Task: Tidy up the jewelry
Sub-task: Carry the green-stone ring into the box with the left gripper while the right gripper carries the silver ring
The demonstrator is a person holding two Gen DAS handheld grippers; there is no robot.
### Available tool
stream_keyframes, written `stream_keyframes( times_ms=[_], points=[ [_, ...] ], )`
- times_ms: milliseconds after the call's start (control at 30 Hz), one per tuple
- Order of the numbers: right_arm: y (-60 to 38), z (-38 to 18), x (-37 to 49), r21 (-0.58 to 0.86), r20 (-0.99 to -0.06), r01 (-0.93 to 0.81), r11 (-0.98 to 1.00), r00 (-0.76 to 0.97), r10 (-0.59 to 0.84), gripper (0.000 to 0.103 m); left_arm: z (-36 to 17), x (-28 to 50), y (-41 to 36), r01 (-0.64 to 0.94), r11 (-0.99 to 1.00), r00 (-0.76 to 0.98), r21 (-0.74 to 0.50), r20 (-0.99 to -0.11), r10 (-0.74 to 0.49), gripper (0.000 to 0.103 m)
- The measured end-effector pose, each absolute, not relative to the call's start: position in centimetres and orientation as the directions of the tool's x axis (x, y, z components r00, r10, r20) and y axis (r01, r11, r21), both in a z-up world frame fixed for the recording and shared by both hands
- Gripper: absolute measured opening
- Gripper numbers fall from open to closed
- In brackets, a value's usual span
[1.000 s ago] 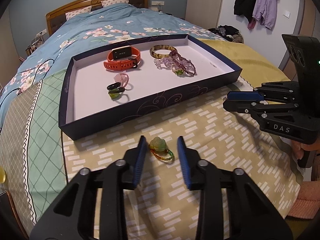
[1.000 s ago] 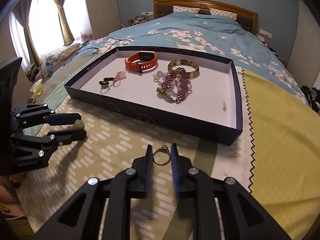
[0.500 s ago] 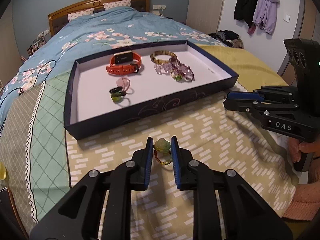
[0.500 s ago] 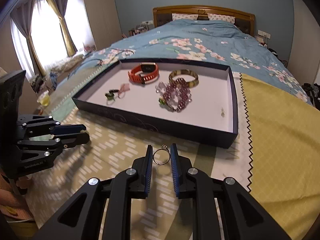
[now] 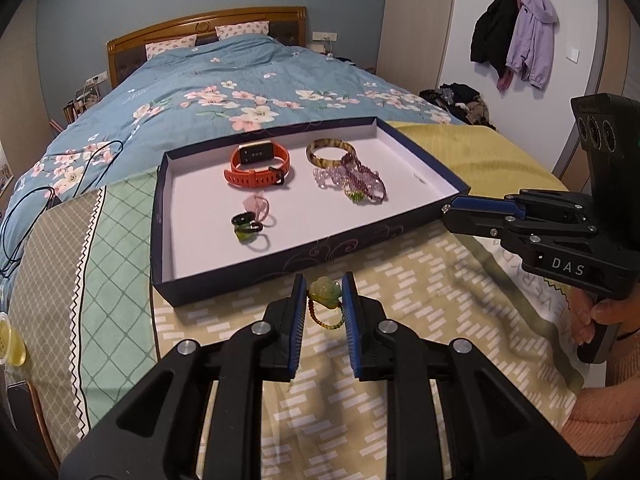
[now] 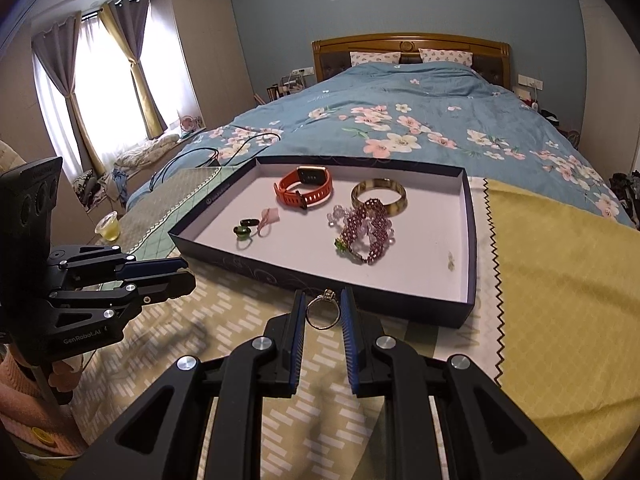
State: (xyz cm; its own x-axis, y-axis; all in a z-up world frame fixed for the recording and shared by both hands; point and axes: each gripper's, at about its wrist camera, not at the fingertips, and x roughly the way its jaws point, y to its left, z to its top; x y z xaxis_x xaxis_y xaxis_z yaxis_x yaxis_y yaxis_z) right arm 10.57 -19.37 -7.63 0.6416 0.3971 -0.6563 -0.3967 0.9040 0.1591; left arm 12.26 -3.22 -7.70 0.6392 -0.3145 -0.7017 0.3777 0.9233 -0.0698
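Both grippers are lifting off the bedspread now, each carrying a ring that was lying on the cloth a second ago. Left gripper (image 5: 323, 300) is clamping its jaws on the green stone ring (image 5: 324, 293), which they merely flanked before; right gripper (image 6: 323, 307) is pinching the silver ring (image 6: 322, 312). Just ahead, the dark tray's near wall (image 5: 304, 258) is standing between them and the orange watch (image 5: 259, 166), bangle (image 5: 330, 152), purple beads (image 6: 370, 230) and small rings (image 5: 249, 229) inside.

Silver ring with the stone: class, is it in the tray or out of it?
Out. The silver ring is clamped between the right gripper's pads, short of the tray's near wall.
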Motion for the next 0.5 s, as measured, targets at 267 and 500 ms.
stream_keyframes(
  times_ms=[267,500],
  points=[
    [-19.3,-6.9,11.0,0.157,-0.637,-0.4,0.903,0.658,0.402,0.016,-6.6,12.2,-3.0,0.368,0.927,0.667,-0.07,-0.675,-0.316,0.018],
    [-19.3,-6.4,11.4,0.157,-0.621,-0.399,0.904,0.671,0.404,0.016,-5.8,12.6,-2.7,0.354,0.932,0.686,-0.073,-0.657,-0.312,0.018]
  ],
)
